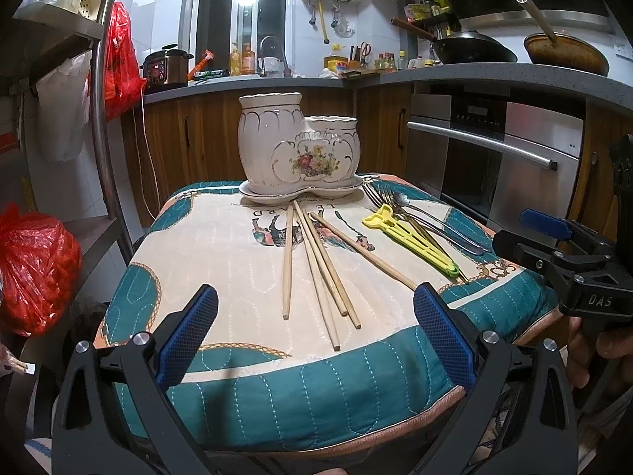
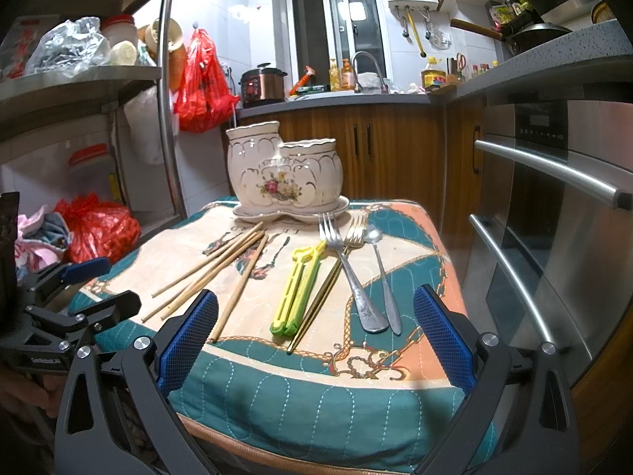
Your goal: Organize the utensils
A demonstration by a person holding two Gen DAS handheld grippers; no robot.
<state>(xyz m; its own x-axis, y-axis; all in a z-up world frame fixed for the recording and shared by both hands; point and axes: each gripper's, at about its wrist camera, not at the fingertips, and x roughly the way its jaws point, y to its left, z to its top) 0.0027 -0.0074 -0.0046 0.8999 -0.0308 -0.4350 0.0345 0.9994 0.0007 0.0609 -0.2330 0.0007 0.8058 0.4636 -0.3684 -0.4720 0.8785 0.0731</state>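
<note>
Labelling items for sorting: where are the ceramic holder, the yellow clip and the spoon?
ceramic holder (image 2: 277, 174), right wrist view, front wall near the flowers.
yellow clip (image 2: 294, 293), right wrist view, mid-length.
spoon (image 2: 372, 233), right wrist view, bowl.

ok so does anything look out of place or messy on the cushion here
Yes. Every utensil lies loose on the quilted cushion and none stands in the ceramic holder. The wooden chopsticks are fanned and crossing. The yellow-green clip, forks and spoon lie bunched to their right. Nothing looks spilled or broken.
</note>
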